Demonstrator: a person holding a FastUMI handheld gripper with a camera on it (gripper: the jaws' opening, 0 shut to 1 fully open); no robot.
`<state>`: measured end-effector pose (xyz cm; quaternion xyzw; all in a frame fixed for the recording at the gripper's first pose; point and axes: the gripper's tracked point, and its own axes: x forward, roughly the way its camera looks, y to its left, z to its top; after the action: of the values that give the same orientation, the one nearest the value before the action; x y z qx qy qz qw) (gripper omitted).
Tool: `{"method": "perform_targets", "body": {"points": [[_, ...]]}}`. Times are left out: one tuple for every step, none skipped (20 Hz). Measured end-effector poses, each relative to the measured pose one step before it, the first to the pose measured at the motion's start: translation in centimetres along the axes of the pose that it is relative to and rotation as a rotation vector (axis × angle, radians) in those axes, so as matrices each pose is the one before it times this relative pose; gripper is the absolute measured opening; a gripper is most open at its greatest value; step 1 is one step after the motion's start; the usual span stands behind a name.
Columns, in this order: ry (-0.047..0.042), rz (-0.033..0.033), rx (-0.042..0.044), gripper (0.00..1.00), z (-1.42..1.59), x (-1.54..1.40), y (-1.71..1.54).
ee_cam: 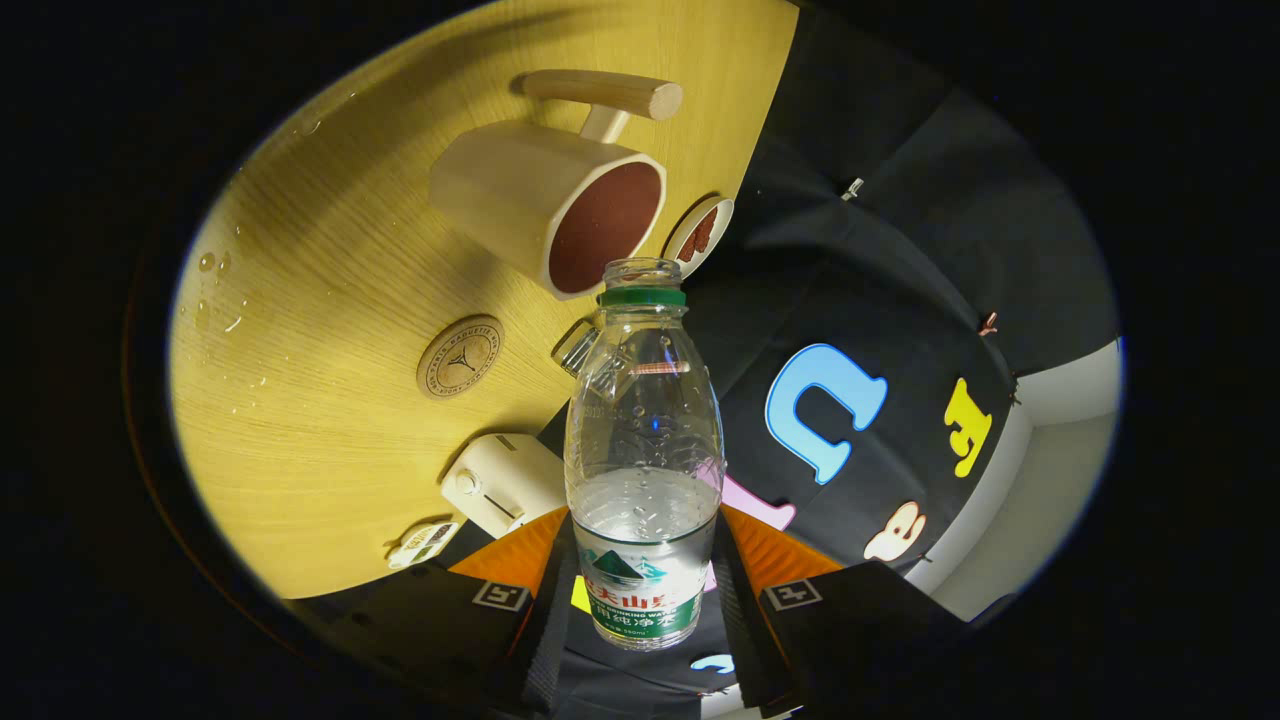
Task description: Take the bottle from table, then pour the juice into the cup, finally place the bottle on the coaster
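**Bottle lifted, tipping toward cup**

My gripper (643,600) is clamped on the water bottle (643,460), both fingers at its label, cap off. Just beyond its mouth: the cup (545,200). Pour step, I reckon; next needs more tilt. Coaster (460,357) lies nearby on the table (320,330).

A recording booth set up like a home table: black cloth wall (900,250) pinned beyond the hand-held gripper (640,600), a wood-grain surface (300,420) carrying household tableware.

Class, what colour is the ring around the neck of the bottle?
Green, seen best in the gripper view: the ring sits under the open mouth of the bottle.
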<state>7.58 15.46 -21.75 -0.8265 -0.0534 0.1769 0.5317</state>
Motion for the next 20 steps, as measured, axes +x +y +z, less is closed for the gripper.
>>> {"method": "perform_targets", "body": {"points": [[0.00737, 0.01534, 0.03734, 0.7, -0.036, 0.014, 0.421], [0.00592, 0.01361, 0.04264, 0.7, -0.016, -0.267, 0.432], [0.00411, 0.01139, 0.04721, 0.7, 0.106, -0.304, 0.308], [-0.00378, 0.01113, 0.04918, 0.7, 0.145, -0.061, 0.373], [-0.00356, 0.01221, 0.05394, 0.7, 0.262, 0.16, 0.3], [-0.0015, 0.01598, 0.0592, 0.7, 0.302, -0.175, 0.481], [0.00351, 0.01468, 0.06593, 0.7, 0.071, -0.184, 0.581], [0.0061, 0.01324, 0.07094, 0.7, 0.037, -0.25, 0.52], [0.00297, 0.01625, 0.08037, 0.7, -0.044, -0.141, 0.499], [0.00032, 0.01817, 0.08701, 0.7, 0.098, -0.162, 0.622], [0.00057, 0.01599, 0.08834, 0.7, 0.031, 0.004, 0.611], [-0.0018, 0.01135, 0.082, 0.71, 0.011, -0.152, 0.525], [0.00009, 0.00444, 0.07491, 0.71, -0.094, -0.123, 0.335], [-0.00643, 0.0112, 0.07238, 0.71, 0.065, -0.127, 0.333], [-0.00492, 0.00862, 0.0711, 0.7, 0.065, 0.11, 0.355], [-0.00745, 0.00451, 0.06961, 0.7, -0.024, -0.056, 0.156], [-0.01613, 0.00668, 0.07348, 0.71, 0.172, -0.004, 0.046], [-0.02185, 0.0061, 0.07551, 0.71, 0.341, 0.067, -0.014], [-0.02312, 0.00368, 0.07189, 0.71, 0.37, 0.307, -0.153], [-0.02507, -0.00149, 0.06605, 0.7, 0.491, 0.084, -0.309]]}}
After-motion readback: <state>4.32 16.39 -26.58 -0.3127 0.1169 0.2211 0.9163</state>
